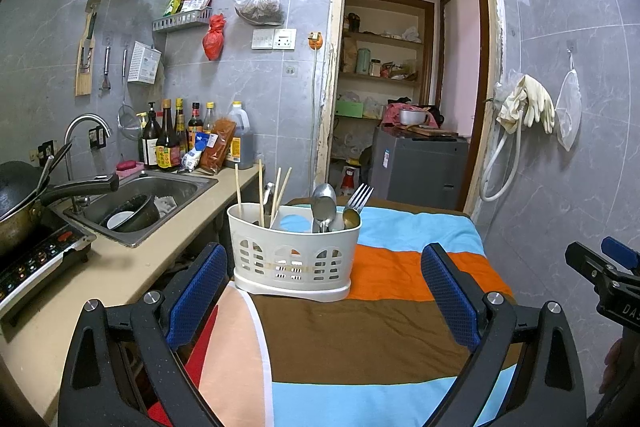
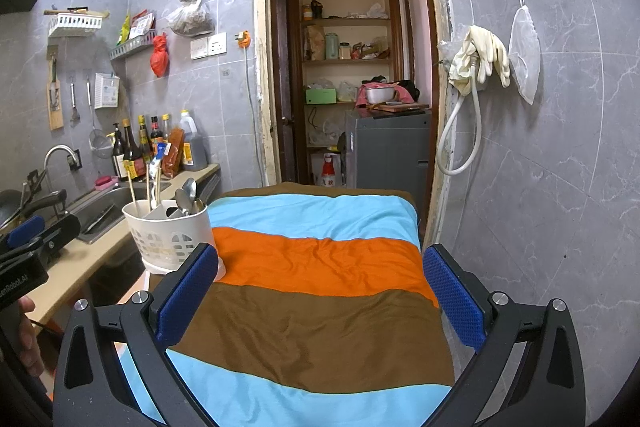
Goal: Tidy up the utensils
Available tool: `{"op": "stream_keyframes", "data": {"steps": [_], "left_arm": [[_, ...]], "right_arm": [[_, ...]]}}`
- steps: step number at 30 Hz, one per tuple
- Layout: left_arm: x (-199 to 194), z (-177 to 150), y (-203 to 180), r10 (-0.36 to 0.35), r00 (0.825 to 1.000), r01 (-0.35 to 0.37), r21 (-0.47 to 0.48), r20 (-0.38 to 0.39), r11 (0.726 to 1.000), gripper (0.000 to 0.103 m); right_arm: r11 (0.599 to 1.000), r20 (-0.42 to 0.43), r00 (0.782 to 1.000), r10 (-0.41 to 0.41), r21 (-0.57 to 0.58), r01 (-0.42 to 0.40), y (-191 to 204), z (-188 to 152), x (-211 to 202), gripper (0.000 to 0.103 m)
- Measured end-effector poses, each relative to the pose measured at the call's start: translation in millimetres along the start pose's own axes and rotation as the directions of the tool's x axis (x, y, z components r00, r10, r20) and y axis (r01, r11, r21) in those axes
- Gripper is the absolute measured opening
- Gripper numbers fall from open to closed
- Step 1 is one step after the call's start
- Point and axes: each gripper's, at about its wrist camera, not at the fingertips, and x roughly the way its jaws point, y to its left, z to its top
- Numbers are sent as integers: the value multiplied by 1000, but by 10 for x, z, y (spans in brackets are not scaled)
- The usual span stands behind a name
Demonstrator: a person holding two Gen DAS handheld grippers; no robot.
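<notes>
Utensils stand in a white caddy (image 1: 294,251) on the striped cloth (image 1: 360,339), at its left side, close to the counter (image 1: 120,267). Nearest the camera, the left gripper (image 1: 324,291) is spread wide with nothing in it, low over the brown stripe. The caddy sits just past its blue pads (image 1: 200,291), a bit left of the middle. The right gripper (image 2: 320,295) is spread wide too and holds nothing. It hangs over the middle of the cloth, with the caddy off by its left finger (part of the caddy is hidden behind that pad).

Inside the caddy, the chopsticks (image 1: 261,193) lean in the left part. A spoon (image 1: 324,205) and a fork (image 1: 358,199) stick up in the right part. The middle part looks bare, but I cannot see to the bottom.

Left of the cloth runs the counter with a sink (image 1: 140,203) holding bowls. Behind the sink are dark bottles (image 1: 168,139). Farther back is an open door (image 1: 408,67) with shelves (image 1: 380,39) inside. Pale gloves (image 1: 528,103) hang on the right wall.
</notes>
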Motion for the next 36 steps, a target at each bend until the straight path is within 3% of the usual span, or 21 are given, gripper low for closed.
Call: {"op": "stream_keyframes", "data": {"steps": [36], "left_arm": [[35,18,-162,-15,1000,15,5,14,1000,95]], "right_arm": [[1000,-6,1000,0,-1,0,-27,3,9,103]]}}
